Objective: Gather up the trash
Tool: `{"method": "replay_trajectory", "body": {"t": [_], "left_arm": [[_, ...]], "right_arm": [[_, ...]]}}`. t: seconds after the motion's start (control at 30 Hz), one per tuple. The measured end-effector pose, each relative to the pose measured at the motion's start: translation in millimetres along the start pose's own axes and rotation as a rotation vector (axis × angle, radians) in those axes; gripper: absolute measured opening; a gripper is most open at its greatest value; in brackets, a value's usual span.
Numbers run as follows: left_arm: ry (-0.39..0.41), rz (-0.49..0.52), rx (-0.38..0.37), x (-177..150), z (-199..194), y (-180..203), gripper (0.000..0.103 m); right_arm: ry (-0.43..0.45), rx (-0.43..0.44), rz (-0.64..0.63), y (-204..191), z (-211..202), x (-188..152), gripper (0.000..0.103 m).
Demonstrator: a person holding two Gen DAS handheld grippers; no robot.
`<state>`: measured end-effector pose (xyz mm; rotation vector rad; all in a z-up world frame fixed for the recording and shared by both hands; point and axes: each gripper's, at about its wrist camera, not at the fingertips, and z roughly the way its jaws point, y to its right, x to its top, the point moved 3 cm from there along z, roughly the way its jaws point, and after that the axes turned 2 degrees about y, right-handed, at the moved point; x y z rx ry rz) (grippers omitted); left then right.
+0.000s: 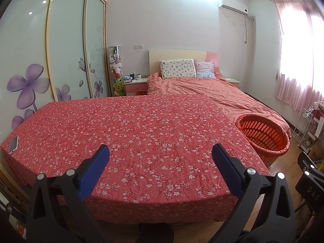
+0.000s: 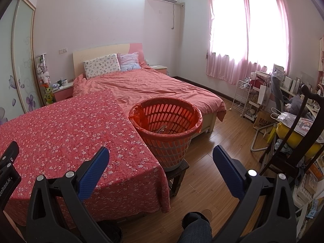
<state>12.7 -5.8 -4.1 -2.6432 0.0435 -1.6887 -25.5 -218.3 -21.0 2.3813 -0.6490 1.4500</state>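
**Both grippers held open above the cloth-covered surface**

The left gripper [image 1: 160, 152] is being held with its jaws spread wide, nothing being gripped between the blue pads [image 1: 95, 167]. It is being pointed over the surface [image 1: 141, 125], which is being covered by a red tablecloth printed with small white flowers. A phone [image 1: 13, 144] is being left lying flat at the far left corner of the cloth, well apart from the gripper.

The right gripper [image 2: 161, 154] is likewise being held with its jaws wide apart and empty, its blue pads [image 2: 227, 170] being aimed past the right edge of the surface [image 2: 60, 125] toward the wooden floor [image 2: 212, 141].

The orange laundry-style basket [image 2: 166, 119], lined with a red bag, is being kept just beside the right edge of the surface, raised on a small dark stool [image 2: 177, 174]. A pale crumpled item [image 2: 162, 130] is lying at the bottom of the basket; what it is cannot be told. In the left wrist view the basket [image 1: 265, 135] is being shown at the right.

Behind, a bed [image 2: 151, 87] with a salmon duvet and two pillows is being seen against the back wall, and a knee in jeans [image 2: 195, 228] is being shown at the bottom of the right wrist view.
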Motion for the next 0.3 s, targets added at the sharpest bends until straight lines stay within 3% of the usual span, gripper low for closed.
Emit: {"method": "replay_trajectory", "body": {"t": [0.3], "left_arm": [[-0.006,-0.002,-0.004,-0.2,1.5,0.7,0.099]], "right_arm": [[-0.001,0.002,-0.002,-0.4,1.2,-1.2,0.101]]}}
